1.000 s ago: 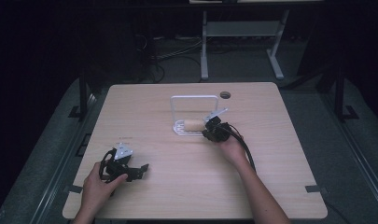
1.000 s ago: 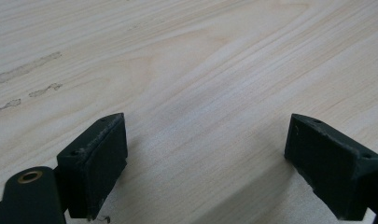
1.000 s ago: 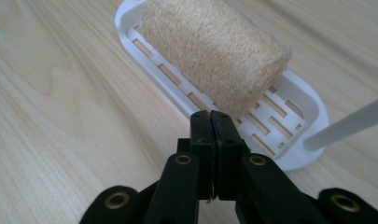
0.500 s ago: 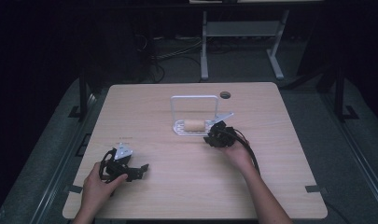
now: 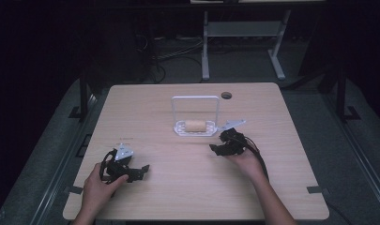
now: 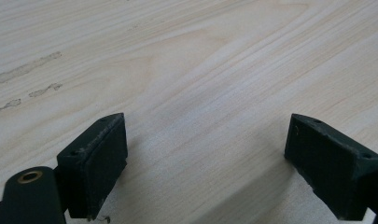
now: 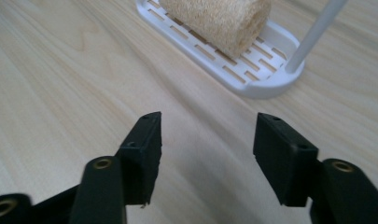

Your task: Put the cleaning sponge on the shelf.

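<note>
The table (image 5: 291, 187) has lots of bare wood on every side of the two hands. The white rack (image 5: 195, 127) sits near the middle, toward the far edge, and the tan sponge roll (image 5: 195, 125) lies on its tray under the tall white handle. A small dark hole (image 5: 226, 95) is near the far edge.

The right gripper (image 5: 215, 150) is just in front of the rack and a bit to the side — not touching it. Its jaws have just been opening, with nothing between them. The left gripper (image 5: 140, 171) rests near the front left edge, well apart from the rack — its jaws are wide, with bare wood between them.
</note>
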Demonstrator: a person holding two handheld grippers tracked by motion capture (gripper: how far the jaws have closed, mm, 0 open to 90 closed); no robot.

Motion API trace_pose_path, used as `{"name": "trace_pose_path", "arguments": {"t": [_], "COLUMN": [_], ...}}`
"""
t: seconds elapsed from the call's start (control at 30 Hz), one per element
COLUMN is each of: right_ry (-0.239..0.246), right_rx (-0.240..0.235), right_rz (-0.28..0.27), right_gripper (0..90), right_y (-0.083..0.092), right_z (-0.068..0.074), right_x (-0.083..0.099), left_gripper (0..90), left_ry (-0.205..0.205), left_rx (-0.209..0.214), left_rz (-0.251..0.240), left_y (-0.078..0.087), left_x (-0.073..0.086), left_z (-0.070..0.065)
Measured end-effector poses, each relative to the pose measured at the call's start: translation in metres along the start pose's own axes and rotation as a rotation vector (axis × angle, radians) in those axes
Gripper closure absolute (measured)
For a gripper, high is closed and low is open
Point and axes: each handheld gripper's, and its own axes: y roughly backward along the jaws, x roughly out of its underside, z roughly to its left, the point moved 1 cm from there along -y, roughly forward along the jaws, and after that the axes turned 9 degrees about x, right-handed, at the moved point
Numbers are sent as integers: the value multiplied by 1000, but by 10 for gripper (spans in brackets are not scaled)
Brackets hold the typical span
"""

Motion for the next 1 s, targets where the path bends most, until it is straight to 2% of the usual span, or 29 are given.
{"name": "trace_pose_path", "arguments": {"t": [0.23,0.57,0.73,1.0], "right_ry": [-22,-42,-48,-92], "right_rx": [10,8,26,36], "right_rz": [-2,-39,-48,-60], "right_gripper": [303,255,217,163], "right_y": [11,28,38,52], "right_z": [-4,-6,-5,-6], "right_x": [16,37,47,69], "left_gripper": [126,125,126,126], "left_ry": [0,0,0,0], "left_rx": [0,0,0,0], "left_rz": [0,0,0,0], "left_y": [0,0,0,0], "left_x": [0,0,0,0], "left_z": [0,0,0,0]}}
